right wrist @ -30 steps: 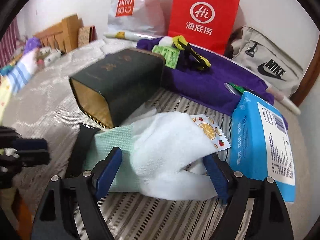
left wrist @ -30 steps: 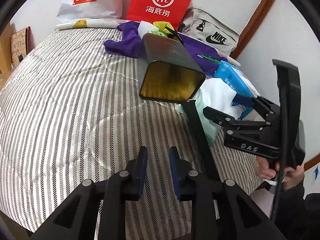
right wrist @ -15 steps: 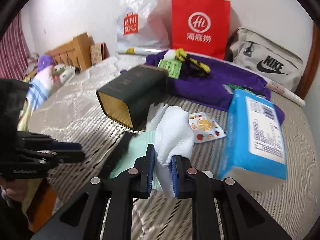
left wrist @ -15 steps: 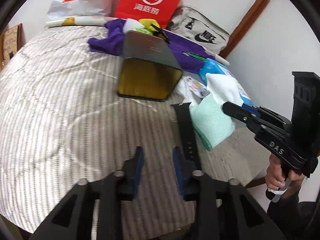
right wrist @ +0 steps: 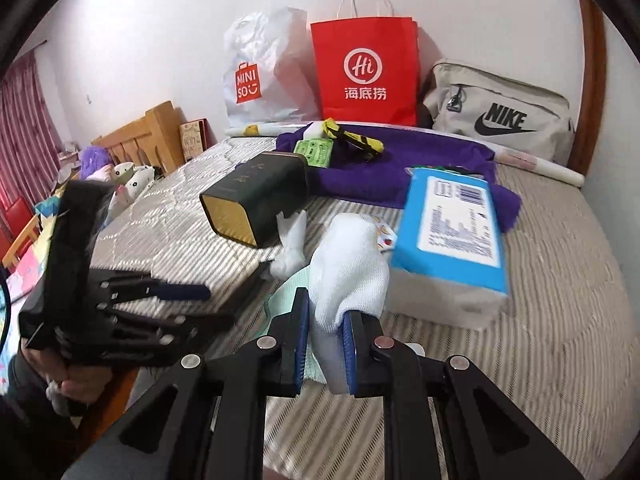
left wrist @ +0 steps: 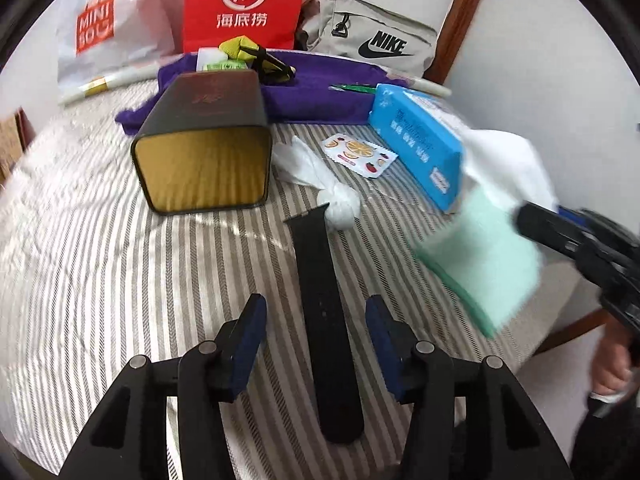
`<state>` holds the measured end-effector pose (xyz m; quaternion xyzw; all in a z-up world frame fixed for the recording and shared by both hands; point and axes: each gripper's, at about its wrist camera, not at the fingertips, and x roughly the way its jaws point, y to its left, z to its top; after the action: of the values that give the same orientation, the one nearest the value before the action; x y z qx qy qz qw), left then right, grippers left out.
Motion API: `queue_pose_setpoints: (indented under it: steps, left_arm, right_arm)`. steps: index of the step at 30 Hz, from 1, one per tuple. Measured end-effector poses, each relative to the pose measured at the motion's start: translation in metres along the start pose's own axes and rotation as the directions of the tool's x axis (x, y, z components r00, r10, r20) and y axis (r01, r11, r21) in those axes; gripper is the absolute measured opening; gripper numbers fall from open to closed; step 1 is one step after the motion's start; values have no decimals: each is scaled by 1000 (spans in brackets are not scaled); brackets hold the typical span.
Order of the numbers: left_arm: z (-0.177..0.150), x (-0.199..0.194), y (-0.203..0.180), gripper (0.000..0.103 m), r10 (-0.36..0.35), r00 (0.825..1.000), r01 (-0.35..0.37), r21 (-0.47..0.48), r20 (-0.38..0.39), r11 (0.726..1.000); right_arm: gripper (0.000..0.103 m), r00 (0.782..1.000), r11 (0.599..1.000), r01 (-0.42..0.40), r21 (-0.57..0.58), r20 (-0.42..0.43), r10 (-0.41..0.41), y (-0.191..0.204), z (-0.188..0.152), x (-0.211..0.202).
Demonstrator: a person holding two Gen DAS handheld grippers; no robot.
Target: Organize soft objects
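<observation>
My right gripper (right wrist: pixel 326 316) is shut on a white cloth (right wrist: pixel 352 264), and a mint-green cloth (right wrist: pixel 288 288) is bunched in with it; both hang clear of the striped bed (right wrist: pixel 540 320). The left wrist view shows the same pair at the right, mint-green cloth (left wrist: pixel 484 256) under white cloth (left wrist: pixel 508 160). My left gripper (left wrist: pixel 314 312) hovers over a black watch strap (left wrist: pixel 320 272) lying flat on the bed. Its jaws are opening, with the strap between them and the pads off it. A knotted white tissue (left wrist: pixel 320 176) lies at the strap's far end.
A dark tin (left wrist: pixel 204 164) with a gold inside lies on its side. To its right lie a fruit-print sachet (left wrist: pixel 360 154) and a blue tissue pack (left wrist: pixel 416 144). Behind are a purple towel (left wrist: pixel 320 88), a red paper bag (left wrist: pixel 244 4), a white shopping bag (left wrist: pixel 100 28) and a grey Nike bag (left wrist: pixel 372 36). The bed's edge is at the right.
My right gripper closed on the white and mint-green cloths and lifted them off the bed to the right. My left gripper slid right over the strap and its jaws spread apart.
</observation>
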<state>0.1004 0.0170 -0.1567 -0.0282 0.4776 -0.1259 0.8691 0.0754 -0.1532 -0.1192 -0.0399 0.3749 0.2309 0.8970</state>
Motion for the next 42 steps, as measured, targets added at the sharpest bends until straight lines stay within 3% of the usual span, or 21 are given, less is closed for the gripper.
queue_pose_setpoints:
  steps: [4, 5, 11, 15, 17, 19, 21, 32, 37, 42]
  left_arm:
    - [2, 7, -16, 37, 143, 990, -144, 90, 12, 985]
    - [1, 6, -16, 36, 149, 989, -150, 96, 12, 984]
    - [-8, -4, -11, 27, 113, 993, -112, 89, -11, 990]
    - [-9, -6, -9, 42, 42, 999, -41, 36, -22, 998]
    - [-7, -2, -13, 40, 69, 997, -68, 41, -18, 997]
    - [-4, 3, -21, 31, 134, 991, -134, 82, -3, 988]
    - [-1, 4, -17, 18, 130, 991, -129, 65, -7, 990]
    - [-4, -11, 15, 17, 92, 996, -93, -29, -18, 995]
    - [1, -16, 20, 17, 80, 997, -80, -42, 3, 996]
    - [0, -8, 29, 17, 39, 999, -40, -68, -27, 997]
  right_arm:
    - [16, 1000, 1000, 3, 16, -5, -3, -13, -15, -11]
    - [16, 1000, 1000, 10, 25, -8, -10, -18, -19, -12]
    - [16, 999, 996, 40, 79, -19, -38, -42, -34, -16]
    - [16, 1000, 994, 28, 105, -14, -26, -50, -36, -14]
    - [16, 1000, 993, 16, 116, -12, -15, -52, -35, -11]
    - [16, 1000, 993, 13, 117, -8, -12, -52, -36, -10]
    - [16, 1000, 993, 14, 119, -7, -13, -54, -36, -10]
    - [16, 997, 992, 31, 124, 65, -39, -70, -14, -38]
    - [16, 996, 994, 33, 105, 78, -42, -67, 1, -37]
    - [16, 997, 996, 25, 85, 71, -31, -61, 9, -31]
